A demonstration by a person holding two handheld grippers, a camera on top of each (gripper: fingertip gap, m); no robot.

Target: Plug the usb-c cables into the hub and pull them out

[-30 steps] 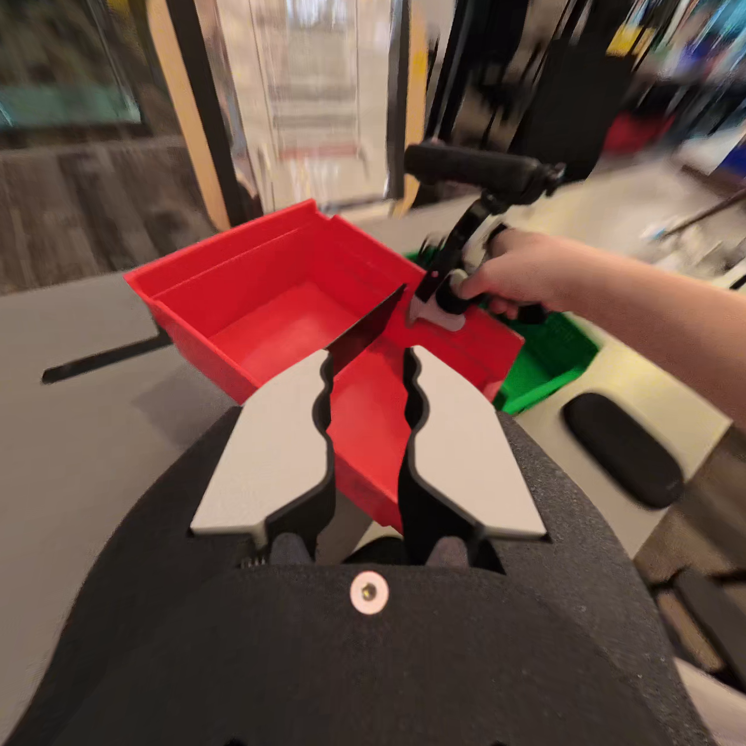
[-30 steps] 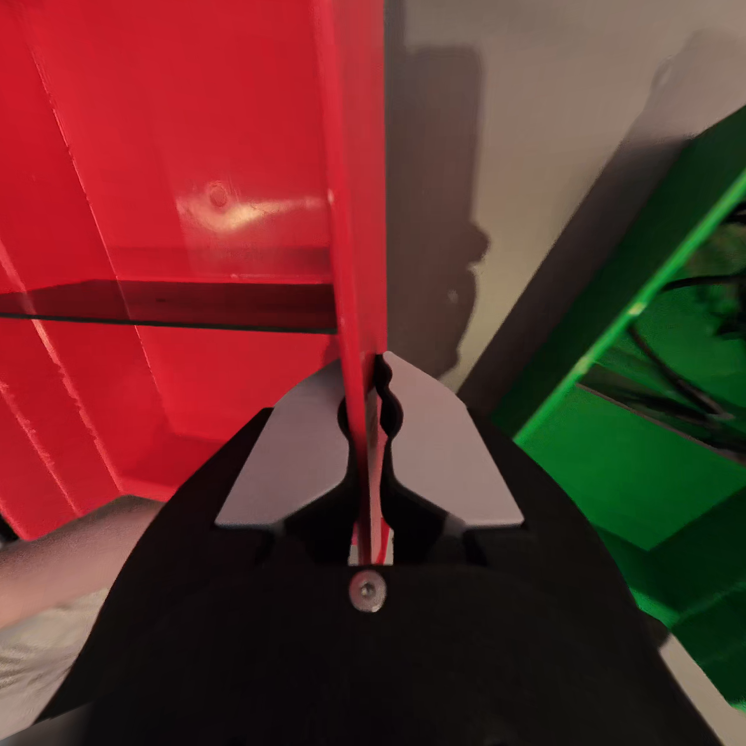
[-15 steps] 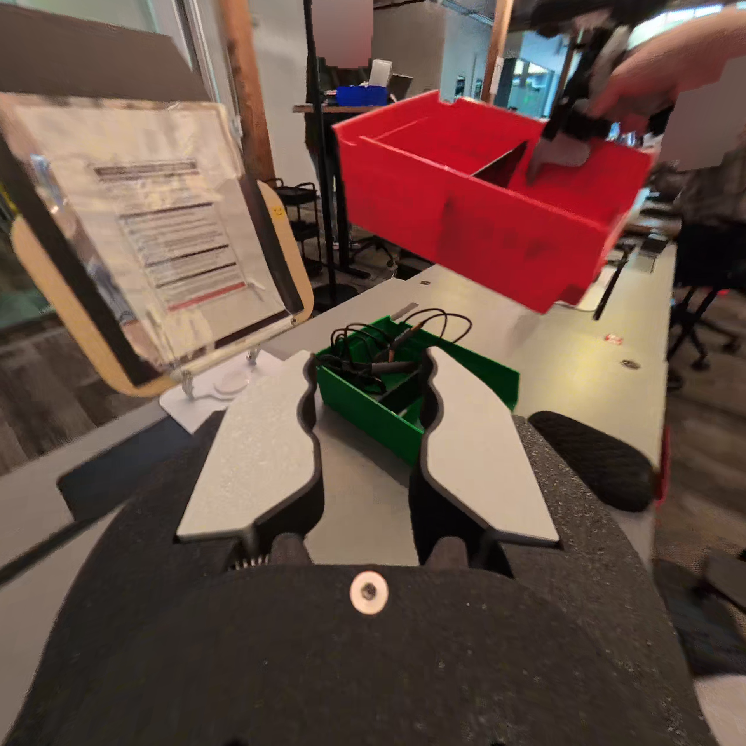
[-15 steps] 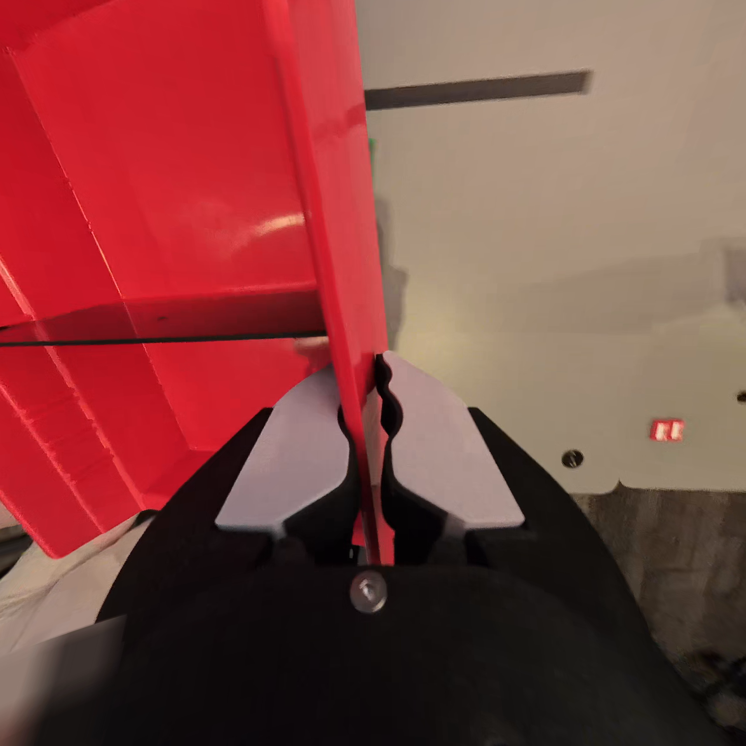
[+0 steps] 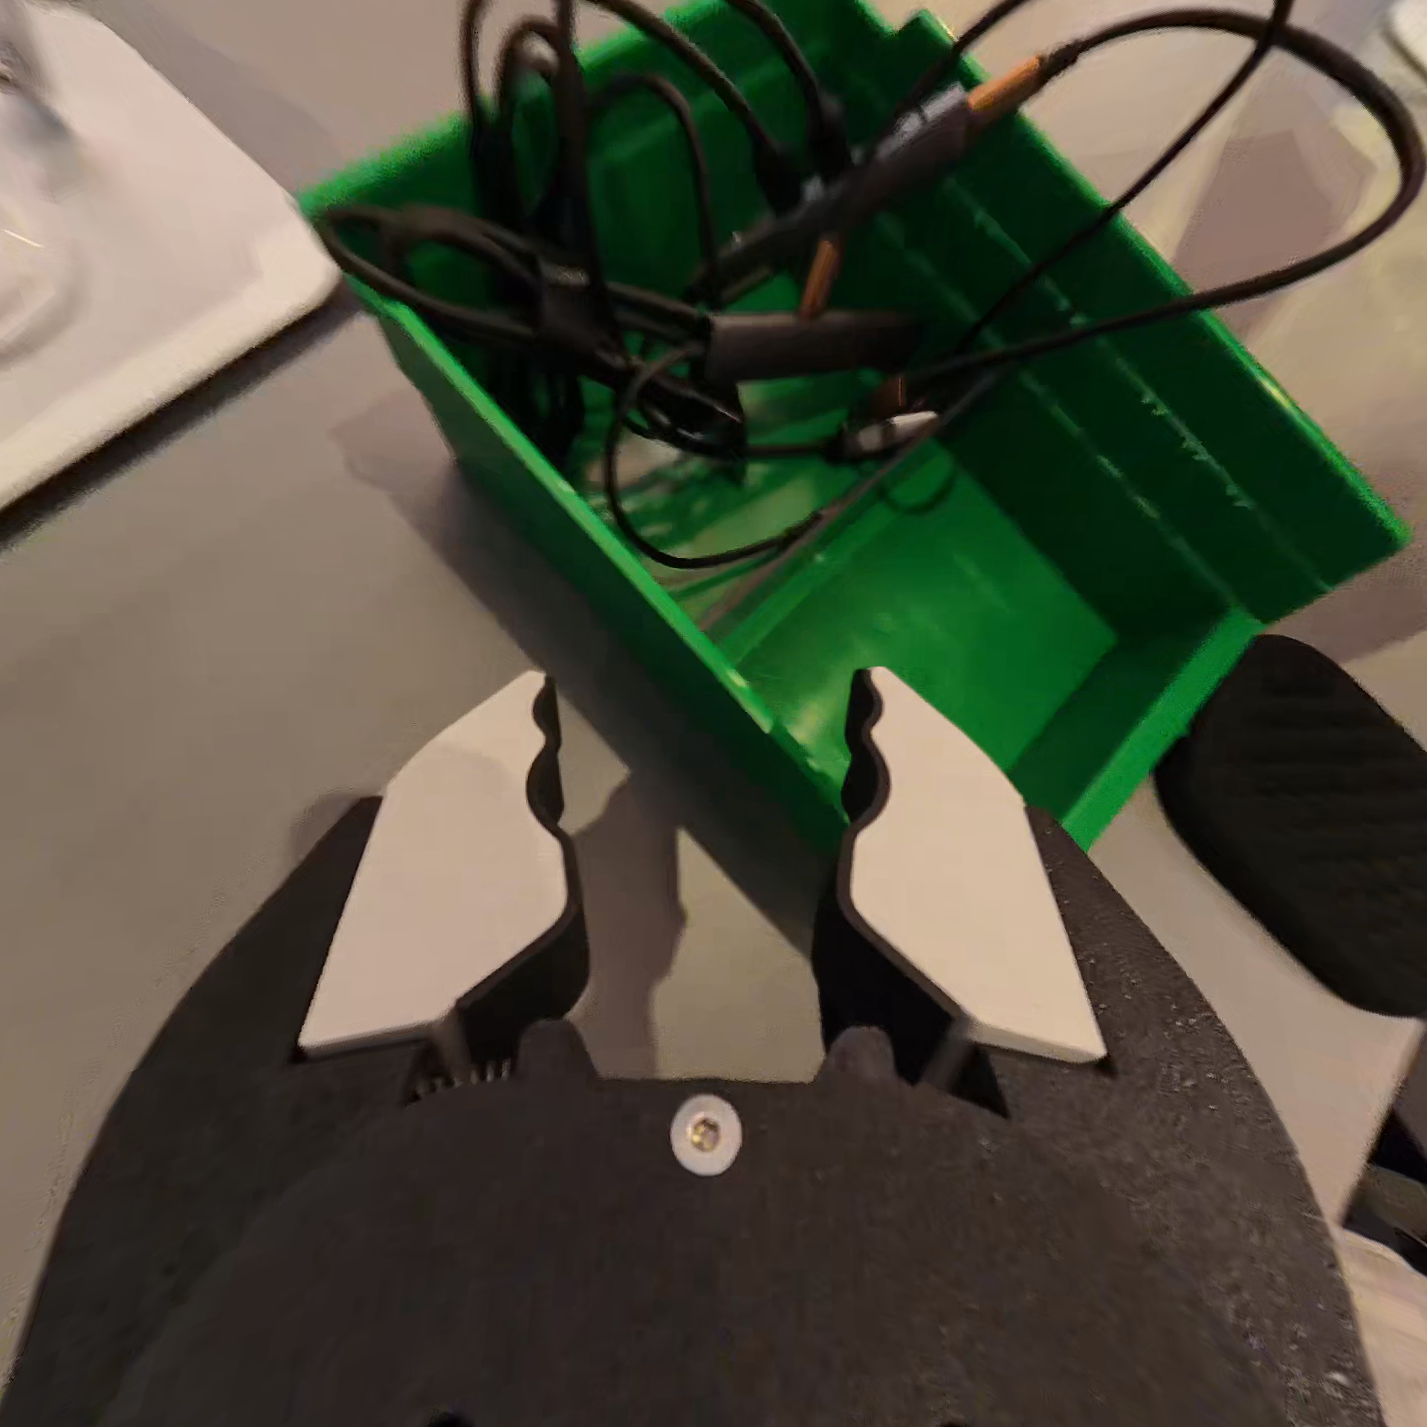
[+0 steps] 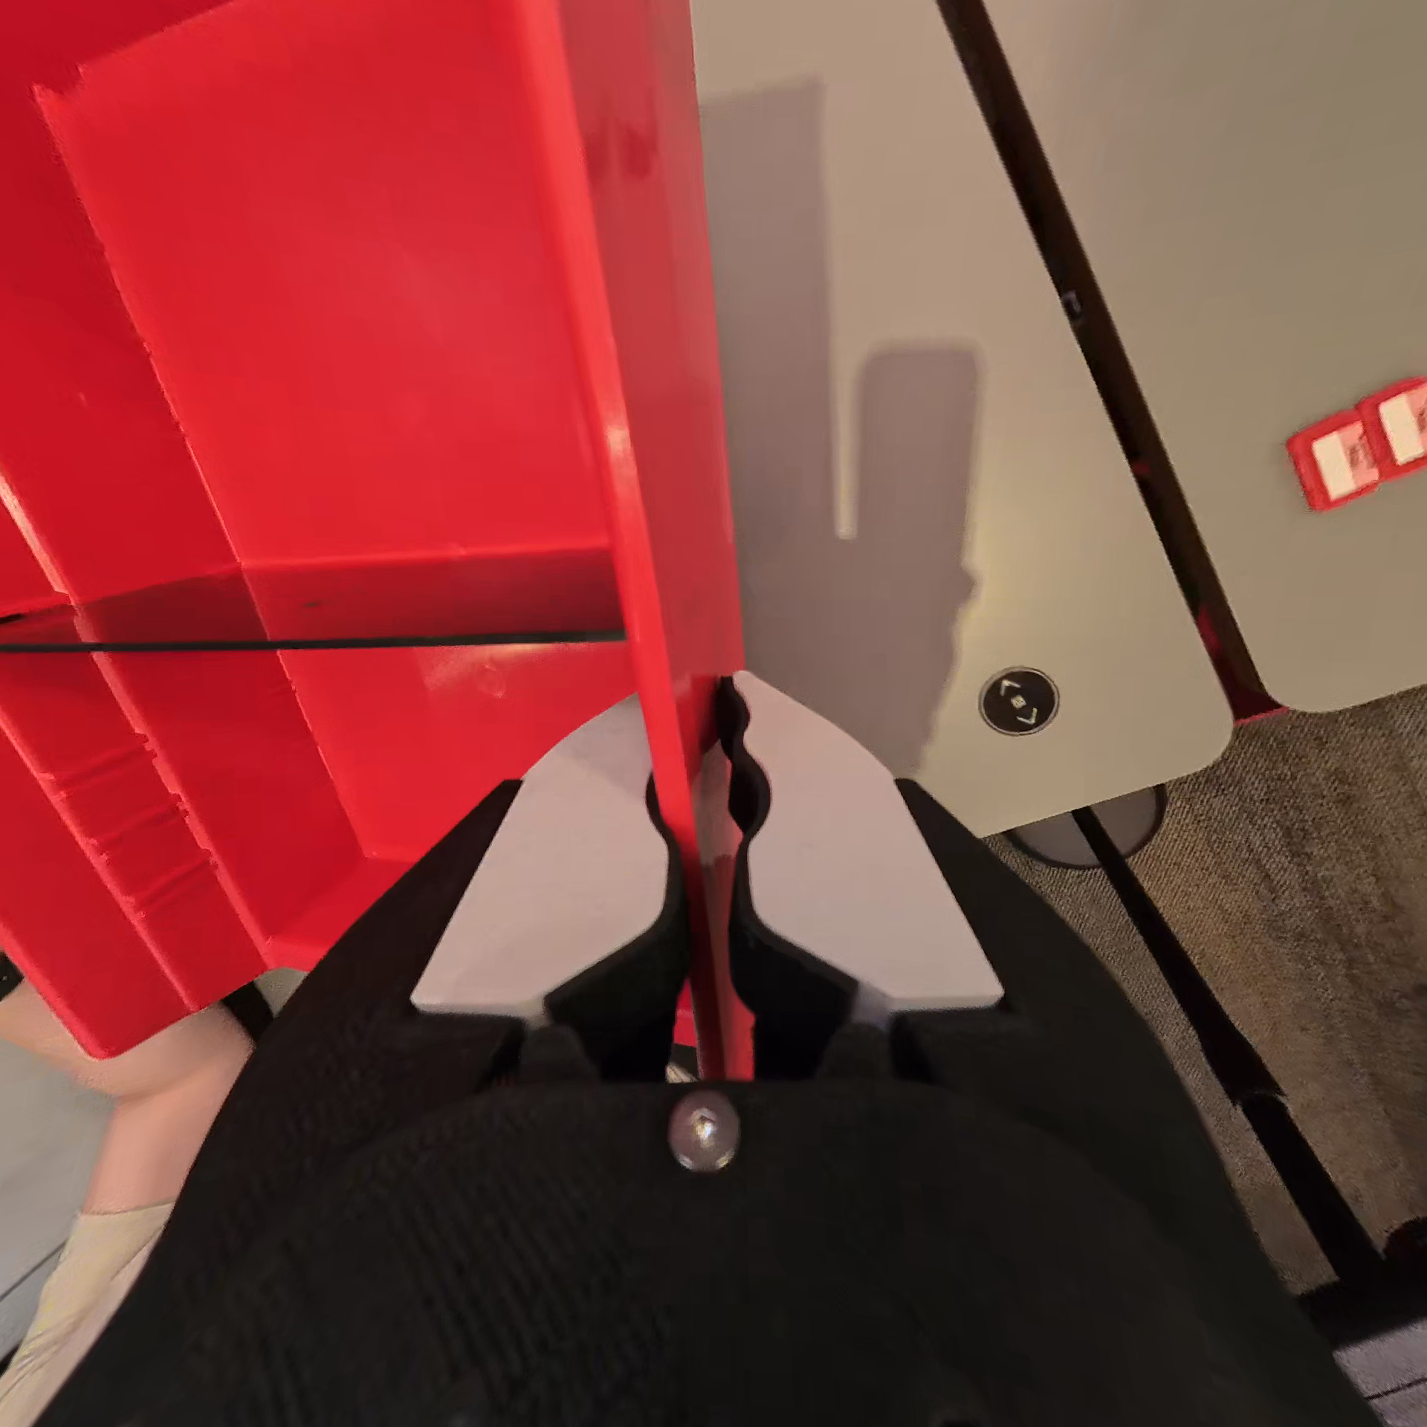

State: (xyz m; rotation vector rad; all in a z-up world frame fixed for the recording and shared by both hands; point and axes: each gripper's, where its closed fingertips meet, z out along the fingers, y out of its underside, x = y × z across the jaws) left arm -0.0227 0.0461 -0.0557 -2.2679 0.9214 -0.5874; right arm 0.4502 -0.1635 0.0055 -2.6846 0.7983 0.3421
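Both moved: left hand-held gripper (image 5: 706, 687) nearer green bin (image 5: 1081, 432); red bin (image 6: 664, 432) shifted.

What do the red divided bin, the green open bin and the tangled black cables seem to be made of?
The red divided bin: probably rigid glossy plastic, given its soft highlights and thin wall. The green open bin: likely similar plastic, with moulded ridges and a shiny floor. The tangled black cables: seemingly rubbery matt sheathing with metallic copper-coloured connector ends.
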